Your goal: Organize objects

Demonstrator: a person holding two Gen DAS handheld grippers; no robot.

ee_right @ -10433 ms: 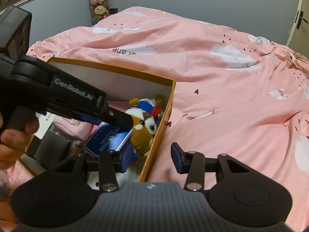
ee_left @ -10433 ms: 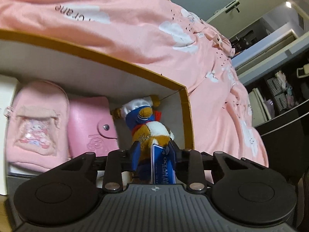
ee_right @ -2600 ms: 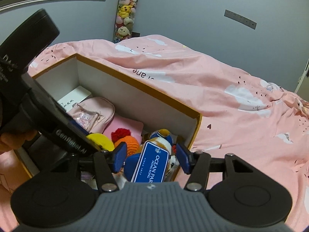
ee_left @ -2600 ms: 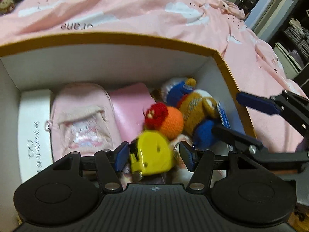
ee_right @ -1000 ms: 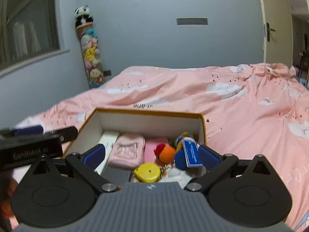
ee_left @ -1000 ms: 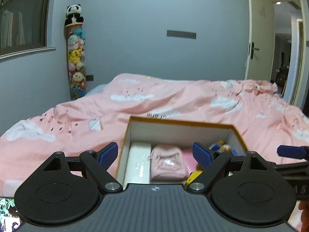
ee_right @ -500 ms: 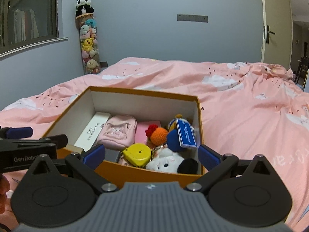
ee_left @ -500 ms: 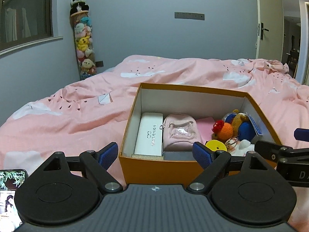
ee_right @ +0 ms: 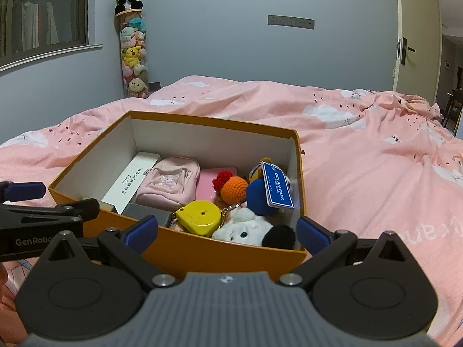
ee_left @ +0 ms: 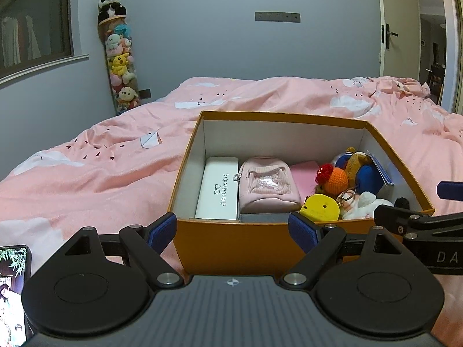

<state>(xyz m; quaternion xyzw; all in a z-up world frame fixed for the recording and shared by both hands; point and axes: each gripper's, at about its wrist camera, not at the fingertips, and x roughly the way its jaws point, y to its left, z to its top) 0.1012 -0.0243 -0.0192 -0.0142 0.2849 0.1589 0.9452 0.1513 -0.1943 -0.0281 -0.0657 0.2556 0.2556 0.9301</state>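
Observation:
An orange box [ee_left: 237, 245] [ee_right: 220, 253] with white inner walls sits on the pink bed. Inside lie a white glasses case [ee_left: 217, 190] [ee_right: 130, 185], a pink pouch [ee_left: 266, 185] [ee_right: 170, 183], a pink wallet [ee_left: 305, 176], an orange crochet toy [ee_left: 335, 177] [ee_right: 234, 188], a yellow tape measure [ee_left: 319, 209] [ee_right: 199, 217], a plush with a blue tag [ee_right: 276, 189] and a white plush [ee_right: 246, 230]. My left gripper [ee_left: 233, 232] is open and empty in front of the box. My right gripper [ee_right: 227, 232] is open and empty too.
A pink duvet [ee_left: 101, 167] [ee_right: 376, 159] with cloud prints covers the bed. A phone [ee_left: 13, 292] lies at the near left. A tall tube of plush toys [ee_left: 118, 66] stands by the far wall. A door [ee_left: 396, 29] is at the right.
Both grippers have let go of the toys, opened wide and pulled back out of the box. In the last half second they drew slightly nearer to its front wall.

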